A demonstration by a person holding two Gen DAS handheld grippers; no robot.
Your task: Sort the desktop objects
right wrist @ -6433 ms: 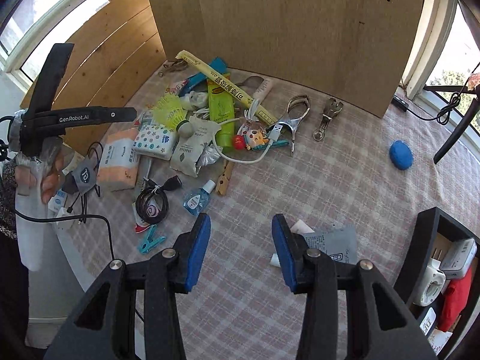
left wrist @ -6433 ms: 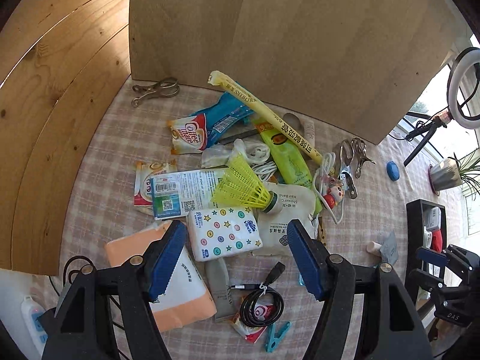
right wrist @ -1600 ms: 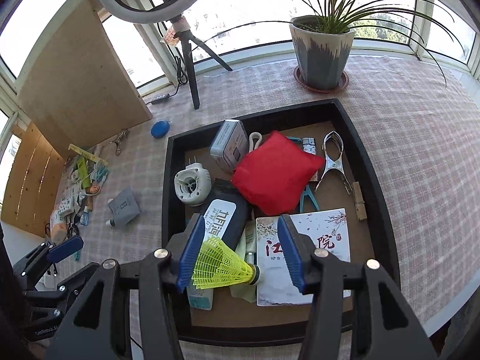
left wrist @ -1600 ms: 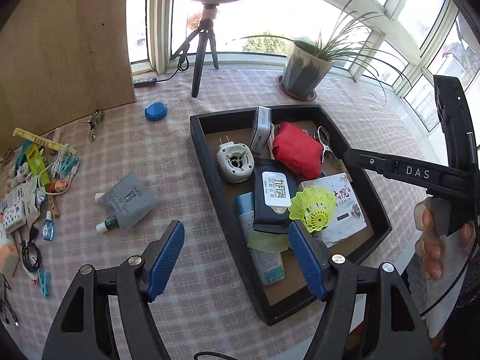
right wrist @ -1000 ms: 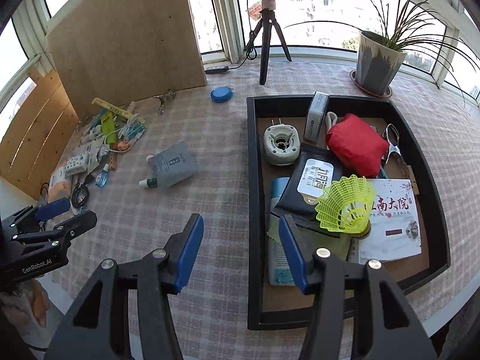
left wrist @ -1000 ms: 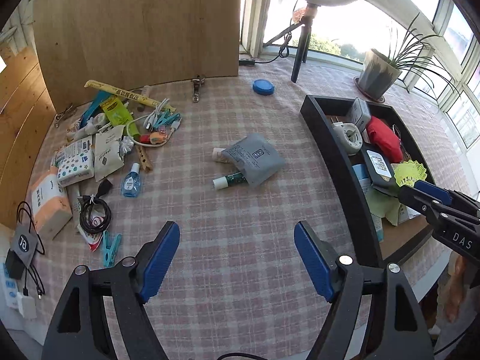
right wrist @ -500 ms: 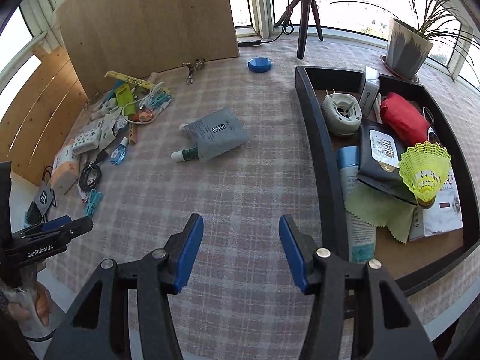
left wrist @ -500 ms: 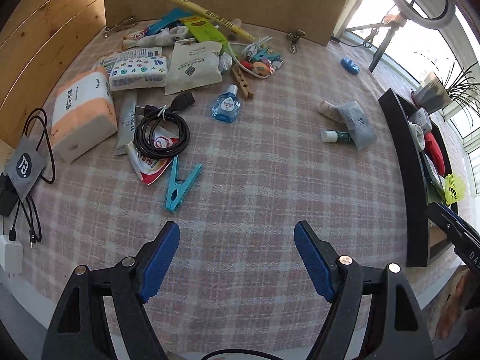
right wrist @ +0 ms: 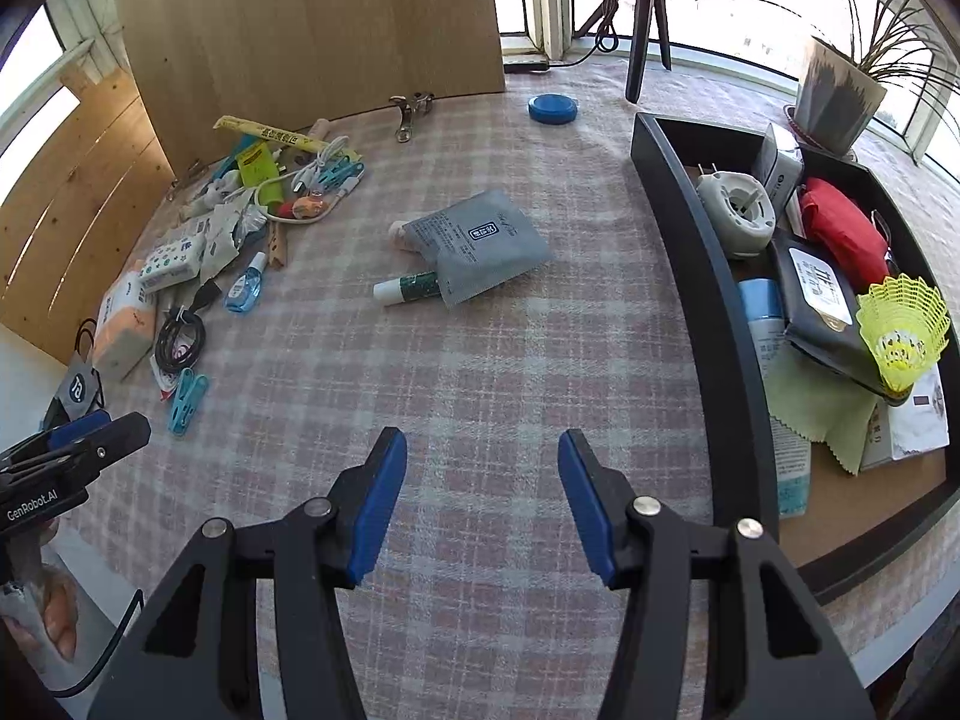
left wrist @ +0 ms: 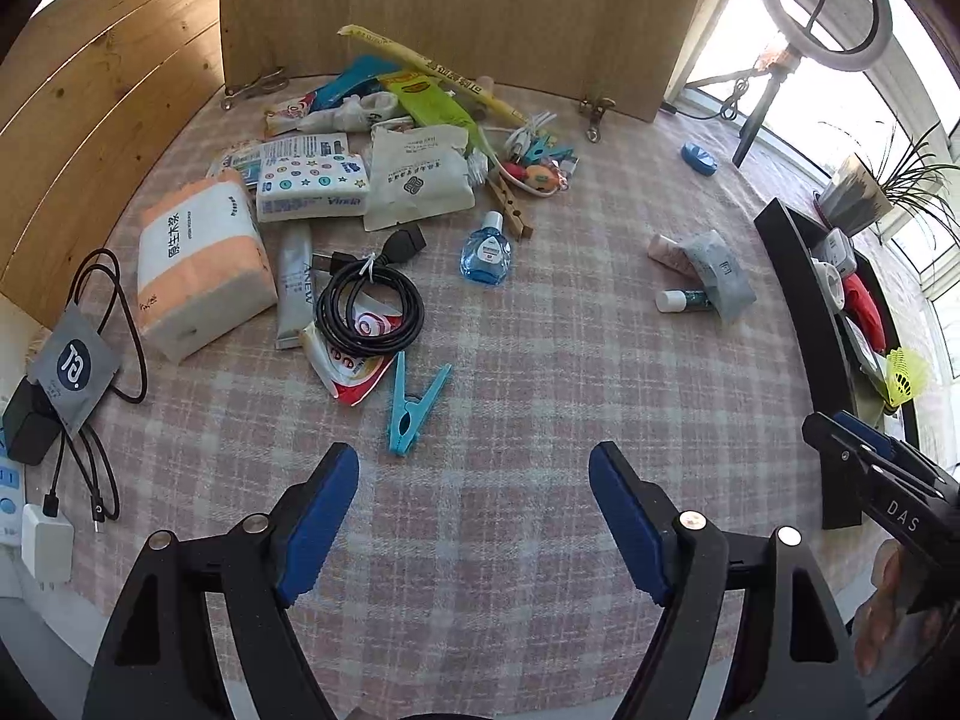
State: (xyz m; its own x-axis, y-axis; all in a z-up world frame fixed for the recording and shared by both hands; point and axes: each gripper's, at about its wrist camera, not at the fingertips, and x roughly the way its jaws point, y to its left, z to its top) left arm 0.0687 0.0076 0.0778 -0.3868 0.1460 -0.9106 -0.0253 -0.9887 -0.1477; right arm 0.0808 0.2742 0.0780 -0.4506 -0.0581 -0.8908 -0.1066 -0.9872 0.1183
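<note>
My left gripper (left wrist: pixel 474 468) is open and empty above the checked cloth, just short of a teal clothes peg (left wrist: pixel 411 402). Beyond the peg lie a coiled black cable (left wrist: pixel 369 306), a blue drop bottle (left wrist: pixel 486 249), tissue packs (left wrist: pixel 198 258) and a heap of packets. My right gripper (right wrist: pixel 480 456) is also open and empty over bare cloth. Ahead of it lies a grey pouch (right wrist: pixel 477 243) on a small green tube (right wrist: pixel 408 288). To its right the black tray (right wrist: pixel 708 276) holds a yellow shuttlecock (right wrist: pixel 903 324), a red pouch and other items.
Wooden boards (left wrist: pixel 450 12) wall the back and left of the desk. A blue lid (right wrist: pixel 552 108), a metal clip (right wrist: pixel 408 111), a tripod with ring light (left wrist: pixel 774 78) and a potted plant (right wrist: pixel 840 96) stand at the far side. Chargers and cables (left wrist: pixel 66 372) hang off the left edge.
Both grippers swung away from the tray toward the clutter on the left and sank closer to the cloth. The shuttlecock stays in the tray.
</note>
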